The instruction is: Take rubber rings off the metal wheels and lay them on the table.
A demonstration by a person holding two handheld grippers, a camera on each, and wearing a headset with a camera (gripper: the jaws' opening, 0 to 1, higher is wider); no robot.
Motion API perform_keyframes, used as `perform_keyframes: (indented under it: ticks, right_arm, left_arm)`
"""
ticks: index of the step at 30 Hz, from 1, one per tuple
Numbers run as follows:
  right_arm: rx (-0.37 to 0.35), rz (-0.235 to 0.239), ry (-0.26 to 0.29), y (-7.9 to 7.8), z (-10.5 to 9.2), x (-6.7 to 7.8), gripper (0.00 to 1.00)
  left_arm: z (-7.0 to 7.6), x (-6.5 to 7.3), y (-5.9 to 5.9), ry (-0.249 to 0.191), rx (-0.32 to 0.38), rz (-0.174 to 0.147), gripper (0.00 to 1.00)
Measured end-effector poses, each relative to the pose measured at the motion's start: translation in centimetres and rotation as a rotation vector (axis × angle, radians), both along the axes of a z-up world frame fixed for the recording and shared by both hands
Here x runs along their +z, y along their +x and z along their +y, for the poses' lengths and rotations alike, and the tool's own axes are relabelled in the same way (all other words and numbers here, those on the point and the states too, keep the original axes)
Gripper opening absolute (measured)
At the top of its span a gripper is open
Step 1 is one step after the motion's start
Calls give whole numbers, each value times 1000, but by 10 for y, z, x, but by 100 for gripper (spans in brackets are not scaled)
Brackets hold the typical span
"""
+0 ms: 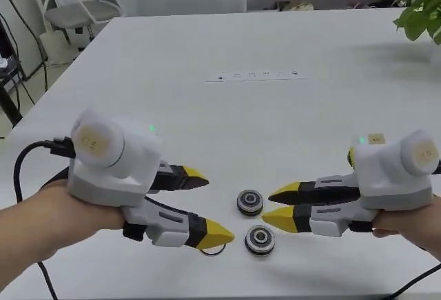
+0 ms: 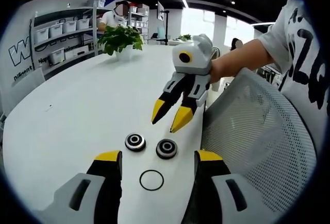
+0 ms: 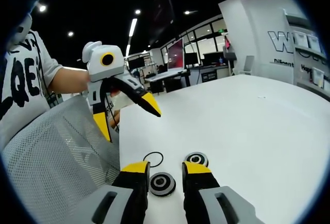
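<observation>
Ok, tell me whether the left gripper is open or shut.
Open: the left gripper's fingers stand wide apart in its own view, the loose rubber ring on the table showing between them.

Left tool (image 1: 215,205) and right tool (image 1: 269,206): white-grey housings, black jaws, yellow tips, a green light on each. Black cable (image 1: 27,155) off the left one. White T-shirt (image 2: 294,54), black lettering.

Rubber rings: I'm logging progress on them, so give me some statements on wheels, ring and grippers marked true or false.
Two wheels lie on the table. True.
One loose ring lies flat on the table near the left gripper. True.
The right gripper is clamped on a wheel. False: its jaws stand open, touching neither wheel.
A plant stands between the wheels. False: the plant stands far off on the table.
</observation>
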State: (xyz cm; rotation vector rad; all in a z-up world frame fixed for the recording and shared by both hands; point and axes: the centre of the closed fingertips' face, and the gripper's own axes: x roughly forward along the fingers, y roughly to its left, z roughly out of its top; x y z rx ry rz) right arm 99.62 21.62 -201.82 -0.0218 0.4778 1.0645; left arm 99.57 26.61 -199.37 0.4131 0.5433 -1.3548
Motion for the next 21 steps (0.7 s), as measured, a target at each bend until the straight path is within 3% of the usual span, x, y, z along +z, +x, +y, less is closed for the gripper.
perform_keyframes:
  ticks: [21]
  right_arm:
    - [-4, 32, -43, -9, -13, -26, 25]
  left_arm:
    - [-12, -21, 2, 42, -33, 28, 50]
